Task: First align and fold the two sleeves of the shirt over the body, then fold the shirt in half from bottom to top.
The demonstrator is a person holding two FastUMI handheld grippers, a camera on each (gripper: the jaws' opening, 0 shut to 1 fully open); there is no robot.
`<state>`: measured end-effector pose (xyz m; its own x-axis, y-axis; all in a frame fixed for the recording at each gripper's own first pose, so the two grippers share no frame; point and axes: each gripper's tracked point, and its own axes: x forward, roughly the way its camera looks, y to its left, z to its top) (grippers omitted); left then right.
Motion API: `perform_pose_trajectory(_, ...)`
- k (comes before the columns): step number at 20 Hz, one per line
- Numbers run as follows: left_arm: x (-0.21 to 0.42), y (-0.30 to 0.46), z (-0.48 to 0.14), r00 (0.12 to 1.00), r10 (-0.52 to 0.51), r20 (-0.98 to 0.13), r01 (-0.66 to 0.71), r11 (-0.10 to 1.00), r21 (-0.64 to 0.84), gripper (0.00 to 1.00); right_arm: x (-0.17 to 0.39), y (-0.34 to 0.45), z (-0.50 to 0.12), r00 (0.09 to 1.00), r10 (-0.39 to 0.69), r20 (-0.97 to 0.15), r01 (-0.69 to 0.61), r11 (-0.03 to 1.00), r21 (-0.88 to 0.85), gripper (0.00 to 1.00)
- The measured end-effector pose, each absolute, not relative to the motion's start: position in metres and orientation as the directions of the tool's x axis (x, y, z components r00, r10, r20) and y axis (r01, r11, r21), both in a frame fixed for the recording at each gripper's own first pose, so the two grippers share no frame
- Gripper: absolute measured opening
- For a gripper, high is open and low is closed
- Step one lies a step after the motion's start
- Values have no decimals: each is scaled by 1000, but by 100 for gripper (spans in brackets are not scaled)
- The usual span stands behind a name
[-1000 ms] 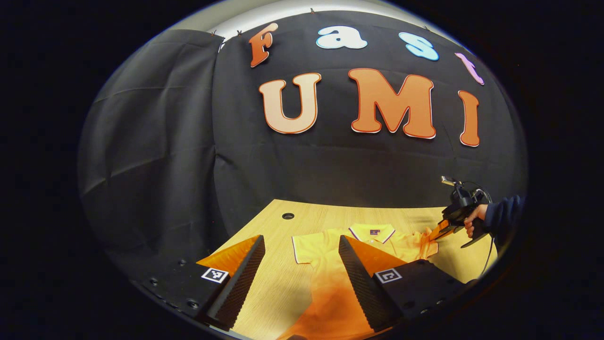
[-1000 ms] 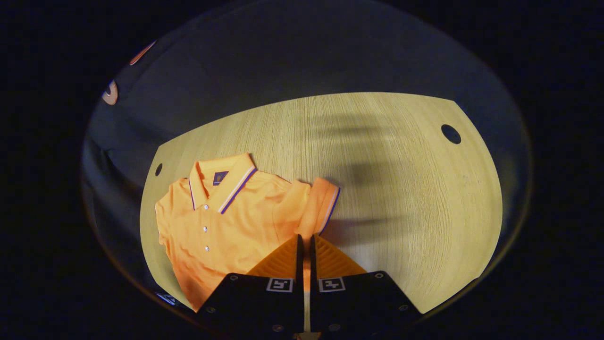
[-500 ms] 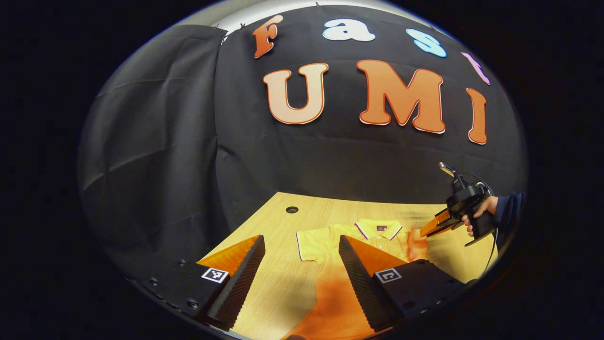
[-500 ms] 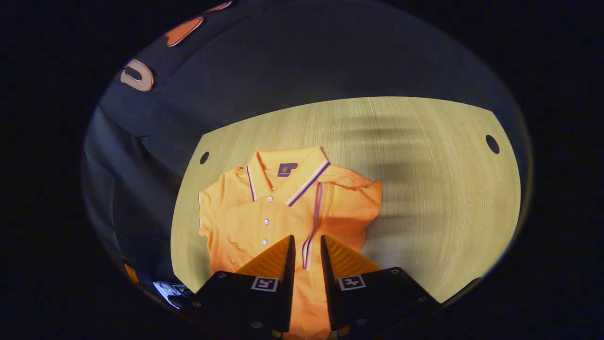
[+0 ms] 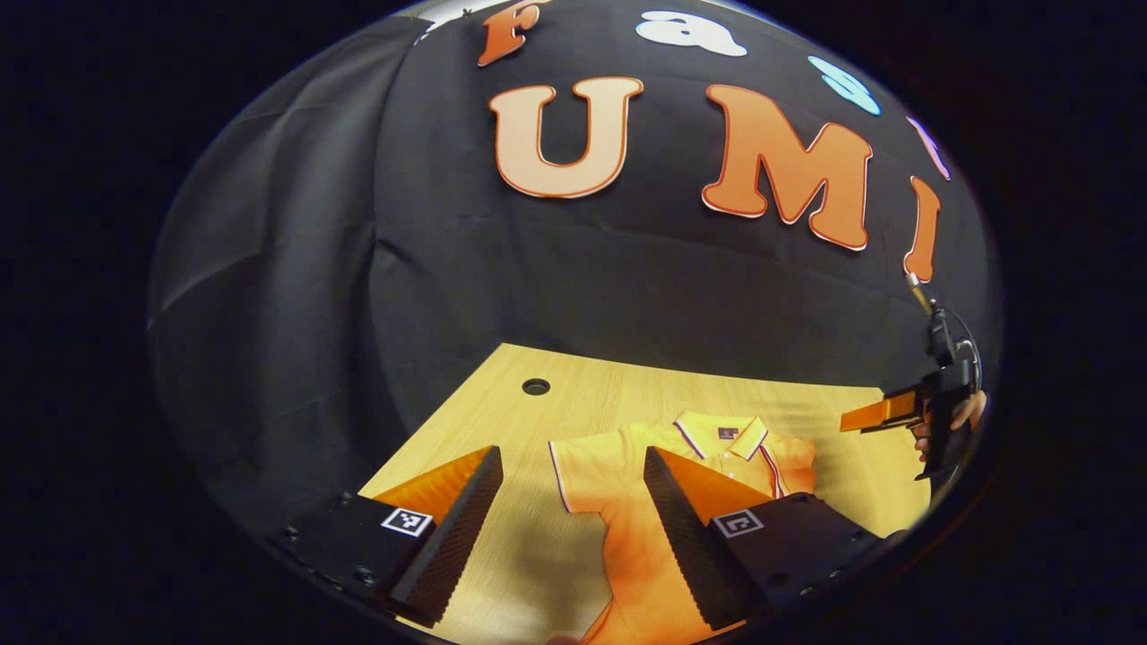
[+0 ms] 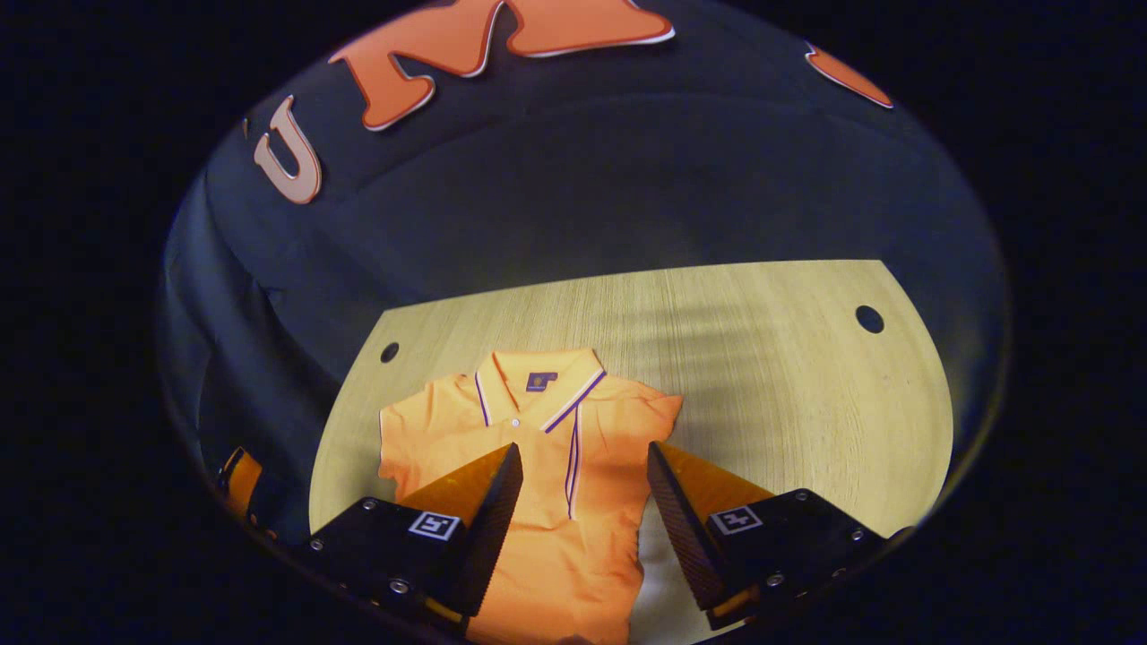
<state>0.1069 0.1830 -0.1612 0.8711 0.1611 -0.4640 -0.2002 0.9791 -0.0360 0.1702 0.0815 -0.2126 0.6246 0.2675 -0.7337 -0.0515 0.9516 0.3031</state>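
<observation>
An orange short-sleeved polo shirt (image 6: 556, 484) with a purple-and-white striped collar lies face up on a pale wood-grain desk (image 6: 771, 376), collar toward the black cloth wall.

In the left gripper view, the left hand-held gripper (image 5: 573, 528) hovers above the desk with its jaws spread wide and nothing between them. Ahead of its left finger lies bare desk, with a small round hole (image 5: 536, 387) in the desk farther off near the wall. Between the two fingers, a little ahead, the shirt's flat sleeve (image 5: 582, 466) is spread out on the desk, its striped cuff facing left. The shirt's body runs back under the right finger. Far to the right, the right hand-held gripper (image 5: 865, 417) is held in the air by a hand (image 5: 963, 419), beyond the shirt's edge and apart from it.

In the right gripper view, the right hand-held gripper (image 6: 582, 511) is released, jaws wide apart and holding nothing, above the shirt's lower body. Ahead of its left finger, the flat sleeve reaches toward the desk's left edge. Between the fingers, the other sleeve (image 6: 618, 439) lies folded over the shirt's chest, its striped cuff running straight down beside the button placket. Ahead of the right finger is bare desk, with a second round hole (image 6: 868, 318) far to the right.
</observation>
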Motion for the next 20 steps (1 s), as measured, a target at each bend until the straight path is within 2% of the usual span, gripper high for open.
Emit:
perform_pose_trajectory(2,121,191,-186,821,114,-559,-175,983,-57,98,158,74,-195,687,198,-700,-1,962,272,90)
perform_pose_trajectory(6,153,196,-241,676,22,-737,-156,981,-113,98,121,56,-164,773,15,-635,104,983,150,91)
perform_pose_trajectory(11,199,204,-280,555,-55,-830,-111,984,-140,98,68,54,-136,812,-105,-575,225,964,142,92)
perform_pose_trajectory(17,226,202,-331,396,-80,-915,-125,982,-140,98,16,44,-121,815,-206,-542,279,959,55,94)
perform_pose_trajectory(20,226,210,-355,312,-50,-949,-175,978,-109,97,0,45,-109,824,-229,-518,286,958,32,94)
